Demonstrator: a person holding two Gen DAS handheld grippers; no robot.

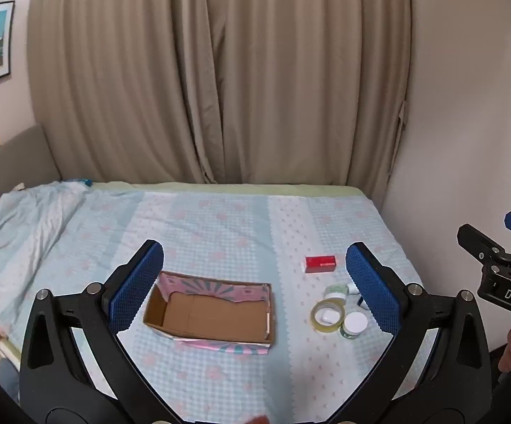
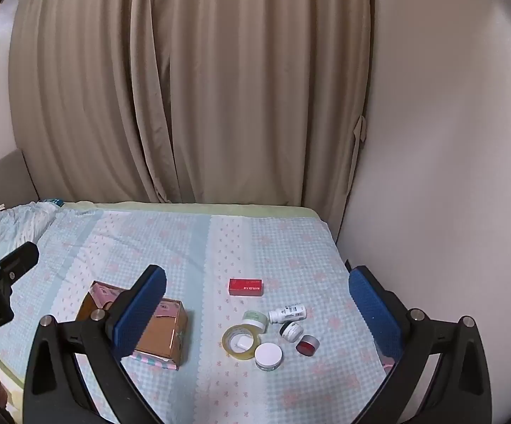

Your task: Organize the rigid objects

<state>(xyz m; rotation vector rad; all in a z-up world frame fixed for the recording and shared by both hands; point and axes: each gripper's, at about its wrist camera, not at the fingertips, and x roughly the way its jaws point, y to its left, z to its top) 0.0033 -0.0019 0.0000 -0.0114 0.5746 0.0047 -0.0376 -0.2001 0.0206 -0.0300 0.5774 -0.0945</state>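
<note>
— Since both grippers hang over the bed with nothing in them, what would you pick up first?

— Probably the red box (image 2: 245, 287), lying flat ahead of the right gripper (image 2: 257, 312), a bit beyond the cluster. It looks like light, stiff card; take it across its short sides. Its white lettering is too small for me to read.

— And that cluster?

— It sits right between the right gripper's spread pads: a tape roll (image 2: 240, 341) with a small white thing lying inside its ring, a white-lidded jar (image 2: 268, 355) touching it, a green-lidded jar (image 2: 255, 319) behind, a white bottle (image 2: 287, 313) on its side, a small dark pot (image 2: 291, 330) and a red-topped pot (image 2: 307, 345). All hard and light, I'd guess. The bottle may roll; the lids look slick, so grip the jars round their walls.

— Where do they go?

— Presumably the cardboard box (image 1: 216, 314), open and empty, just ahead of the left gripper (image 1: 255, 279), whose jaws are also wide apart. Thin card, so it may slide on the bedsheet (image 1: 220, 233).

— Any writing?

— "DAS" on the right gripper's body, seen from the left camera. The bottle's label is unreadable.
</note>
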